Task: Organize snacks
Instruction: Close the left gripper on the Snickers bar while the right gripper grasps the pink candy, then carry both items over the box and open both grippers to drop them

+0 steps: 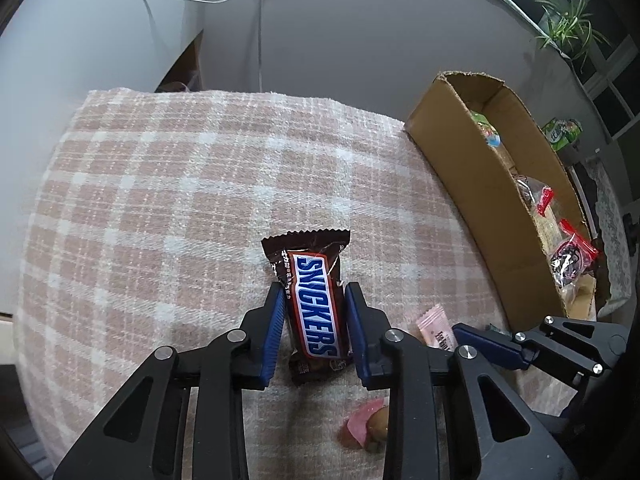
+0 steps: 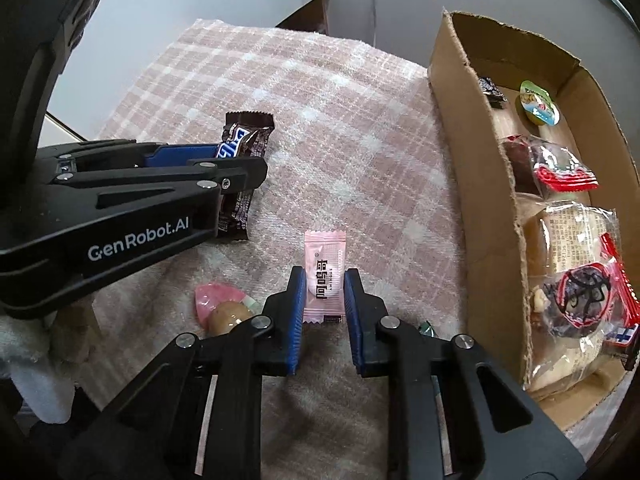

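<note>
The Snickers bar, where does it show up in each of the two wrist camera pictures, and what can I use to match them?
Left wrist view: the Snickers bar lies at centre, between the left gripper fingers, on the plaid cloth.
Right wrist view: the Snickers bar sits at left of centre, partly hidden by the left gripper.
Shared landmark: the cardboard box along the right side.
</note>
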A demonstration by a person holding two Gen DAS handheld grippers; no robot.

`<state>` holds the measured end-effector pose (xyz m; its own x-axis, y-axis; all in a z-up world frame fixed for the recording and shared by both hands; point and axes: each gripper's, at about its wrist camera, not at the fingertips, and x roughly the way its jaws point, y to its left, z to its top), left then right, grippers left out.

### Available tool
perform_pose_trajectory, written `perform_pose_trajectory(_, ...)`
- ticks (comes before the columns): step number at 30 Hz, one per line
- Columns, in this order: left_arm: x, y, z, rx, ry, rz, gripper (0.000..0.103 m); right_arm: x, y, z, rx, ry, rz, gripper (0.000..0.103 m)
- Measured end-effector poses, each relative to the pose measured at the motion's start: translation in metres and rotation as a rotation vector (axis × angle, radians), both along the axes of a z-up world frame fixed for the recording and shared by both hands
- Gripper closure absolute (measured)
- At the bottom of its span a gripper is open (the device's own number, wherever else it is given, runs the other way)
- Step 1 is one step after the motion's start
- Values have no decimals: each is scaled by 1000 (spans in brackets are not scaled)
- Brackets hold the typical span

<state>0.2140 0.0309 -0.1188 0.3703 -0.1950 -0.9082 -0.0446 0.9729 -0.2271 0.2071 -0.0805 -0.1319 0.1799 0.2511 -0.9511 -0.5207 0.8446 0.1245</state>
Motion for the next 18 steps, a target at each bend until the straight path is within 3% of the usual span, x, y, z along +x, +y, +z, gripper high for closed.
perform_pose_trajectory(18, -27, 10, 36, 15, -63, 0, 77, -17, -36, 53, 98, -49, -40, 83)
